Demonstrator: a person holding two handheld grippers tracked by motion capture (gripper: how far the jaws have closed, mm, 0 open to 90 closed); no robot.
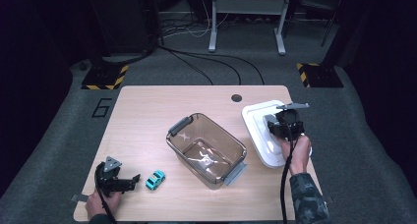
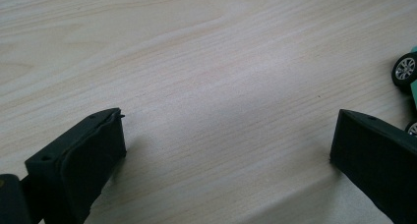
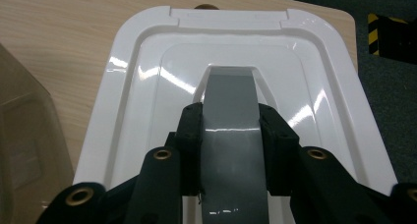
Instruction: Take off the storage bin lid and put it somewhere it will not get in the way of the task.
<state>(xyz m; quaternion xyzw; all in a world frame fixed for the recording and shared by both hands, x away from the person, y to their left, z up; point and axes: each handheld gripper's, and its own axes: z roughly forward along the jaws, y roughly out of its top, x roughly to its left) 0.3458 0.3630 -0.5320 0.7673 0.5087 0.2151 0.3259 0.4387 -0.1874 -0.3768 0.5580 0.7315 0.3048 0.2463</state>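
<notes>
A clear brown plastic bin with grey latches stands open in the middle of the wooden table. Its white lid lies flat to the right of it. My right gripper is over the lid. In the right gripper view, the gripper is shut on the lid's grey handle, one jaw on each side. A small teal toy car sits near the table's front left. My left gripper rests just left of the car, open over bare wood, with the car's wheel at the right edge.
The bin's corner lies close to the left of the lid. A round hole sits near the table's far edge. Beyond the table are grey carpet, cables and striped stand bases.
</notes>
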